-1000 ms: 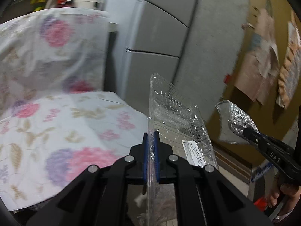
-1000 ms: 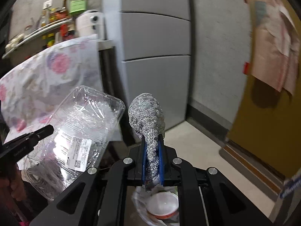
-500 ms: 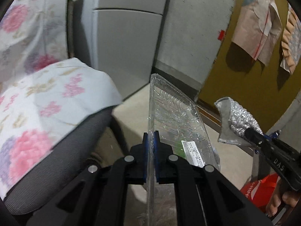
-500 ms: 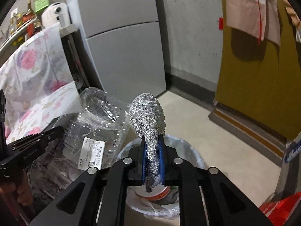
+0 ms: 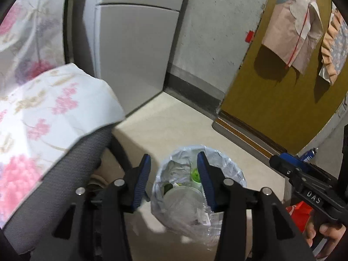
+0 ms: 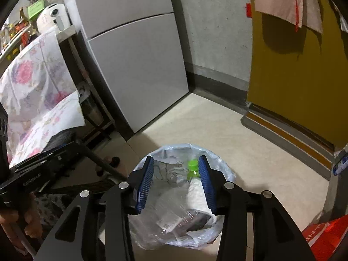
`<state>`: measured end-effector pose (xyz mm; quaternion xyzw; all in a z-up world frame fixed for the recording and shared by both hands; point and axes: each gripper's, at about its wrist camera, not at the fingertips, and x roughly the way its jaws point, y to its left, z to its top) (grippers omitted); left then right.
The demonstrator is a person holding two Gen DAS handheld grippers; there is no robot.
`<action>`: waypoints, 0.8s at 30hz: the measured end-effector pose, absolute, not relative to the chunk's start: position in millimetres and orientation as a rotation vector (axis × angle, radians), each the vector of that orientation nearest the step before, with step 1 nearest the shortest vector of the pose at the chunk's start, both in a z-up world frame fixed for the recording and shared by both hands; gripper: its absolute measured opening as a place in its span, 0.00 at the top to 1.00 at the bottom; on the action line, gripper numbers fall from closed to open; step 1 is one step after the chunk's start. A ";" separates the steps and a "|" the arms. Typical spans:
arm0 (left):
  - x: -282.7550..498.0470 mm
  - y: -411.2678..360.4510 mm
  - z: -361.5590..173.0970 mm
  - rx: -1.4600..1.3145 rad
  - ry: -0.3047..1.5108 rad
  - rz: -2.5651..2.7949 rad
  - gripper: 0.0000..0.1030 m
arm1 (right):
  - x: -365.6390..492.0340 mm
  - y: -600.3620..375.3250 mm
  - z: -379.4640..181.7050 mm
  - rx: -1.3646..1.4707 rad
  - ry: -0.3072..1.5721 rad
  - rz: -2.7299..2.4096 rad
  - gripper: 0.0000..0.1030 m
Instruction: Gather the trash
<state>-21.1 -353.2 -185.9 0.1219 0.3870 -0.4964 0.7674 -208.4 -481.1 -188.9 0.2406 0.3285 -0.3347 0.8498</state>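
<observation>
Floral-draped chair point(image 5: 45, 117) beside lined bin point(image 5: 230, 169)

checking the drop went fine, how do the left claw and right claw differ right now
The left claw hangs over the near left rim of the trash bin; the right claw sits squarely above the bin's mouth. Between the left claw's fingers a clear plastic container shows; between the right claw's, a green-capped bottle. Both are open, empty, and pointed down at the bin.

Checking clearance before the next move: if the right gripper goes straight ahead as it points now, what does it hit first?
Probably the trash in the lined bin: the open right gripper frames the green-capped bottle and clear plastic container below. Which comes first is unclear.
</observation>
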 end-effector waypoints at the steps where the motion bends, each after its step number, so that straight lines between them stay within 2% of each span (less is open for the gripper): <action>1: -20.0 -351.6 -180.9 0.264 0.832 -1.070 0.53 | -204.7 -476.6 -182.8 0.493 0.700 -0.697 0.53; 2: -20.3 -347.2 -175.5 0.266 0.821 -1.061 0.48 | -199.6 -470.9 -175.9 0.475 0.710 -0.689 0.48; 5: -19.9 -330.1 -157.8 0.291 0.782 -1.013 0.38 | -187.9 -452.6 -157.4 0.424 0.716 -0.661 0.47; 7: -17.5 -314.3 -145.6 0.302 0.770 -0.979 0.33 | -180.3 -436.4 -141.8 0.384 0.714 -0.640 0.40; 8: -16.1 -308.0 -140.2 0.300 0.768 -0.966 0.32 | -177.5 -429.6 -134.8 0.366 0.713 -0.631 0.33; 9: -13.5 -300.9 -131.3 0.290 0.765 -0.949 0.30 | -174.6 -420.6 -124.9 0.345 0.711 -0.620 0.31; 10: -12.4 -291.5 -123.3 0.285 0.764 -0.926 0.24 | -172.5 -413.4 -116.1 0.332 0.709 -0.610 0.31; 12: -14.0 -278.1 -108.9 0.275 0.748 -0.893 0.21 | -169.5 -400.5 -98.6 0.313 0.700 -0.587 0.21; 14: -15.3 -259.3 -92.3 0.275 0.731 -0.849 0.12 | -166.5 -385.5 -80.4 0.283 0.700 -0.562 0.19; 16: -16.9 -241.0 -79.8 0.274 0.728 -0.822 0.11 | -163.3 -367.9 -62.1 0.251 0.720 -0.516 0.14; 19: -22.0 -213.2 -58.4 0.274 0.734 -0.773 0.07 | -160.3 -342.3 -37.0 0.180 0.742 -0.457 0.13; 24: -35.7 -174.1 -29.0 0.284 0.730 -0.701 0.07 | -167.9 -318.4 -1.9 0.150 0.743 -0.407 0.13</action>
